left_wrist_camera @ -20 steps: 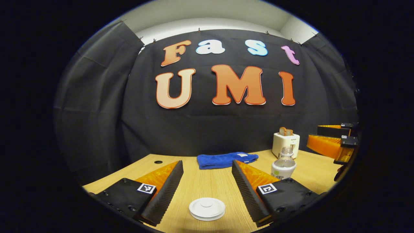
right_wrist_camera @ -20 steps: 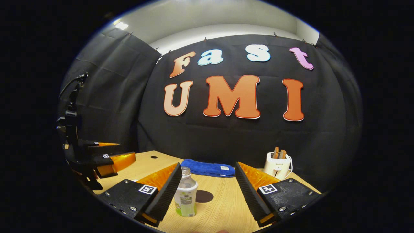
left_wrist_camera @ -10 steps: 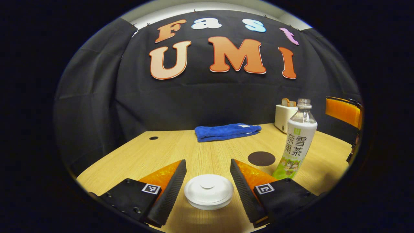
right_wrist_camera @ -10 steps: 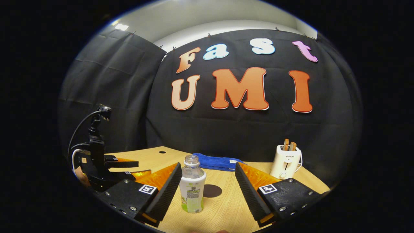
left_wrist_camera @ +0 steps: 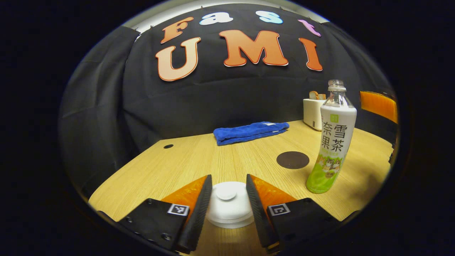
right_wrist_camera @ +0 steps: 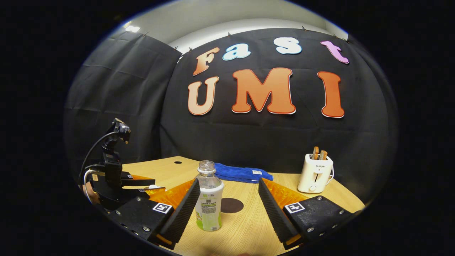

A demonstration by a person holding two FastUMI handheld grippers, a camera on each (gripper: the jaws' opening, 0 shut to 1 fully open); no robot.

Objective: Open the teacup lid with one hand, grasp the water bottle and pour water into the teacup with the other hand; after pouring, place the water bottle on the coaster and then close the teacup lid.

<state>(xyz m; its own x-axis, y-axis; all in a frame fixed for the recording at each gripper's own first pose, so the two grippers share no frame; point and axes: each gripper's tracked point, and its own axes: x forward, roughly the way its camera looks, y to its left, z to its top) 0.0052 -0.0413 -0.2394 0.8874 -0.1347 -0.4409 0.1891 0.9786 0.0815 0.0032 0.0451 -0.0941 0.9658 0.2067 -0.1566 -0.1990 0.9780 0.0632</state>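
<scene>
While black cloth walls the wooden table [left_wrist_camera: 199,156], I see my left gripper [left_wrist_camera: 229,199] closing around the teacup lid [left_wrist_camera: 229,204]; right gripper [right_wrist_camera: 227,206] gapes beside the water bottle [right_wrist_camera: 209,201], coaster [right_wrist_camera: 231,205] farther back.

The toaster [right_wrist_camera: 315,173] reads "SUPOR"; the water bottle [left_wrist_camera: 331,142] reads "雪茶奈果".

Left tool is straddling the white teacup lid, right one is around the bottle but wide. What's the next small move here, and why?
Probably close the left tool onto the teacup lid. Its fingers flank the lid closely on both sides, though I cannot tell if they touch yet. The lid sits on the cup, so it has to come off before pouring. The water bottle stands upright, uncapped, between the open fingers of the right tool, ready to be gripped afterwards.
</scene>
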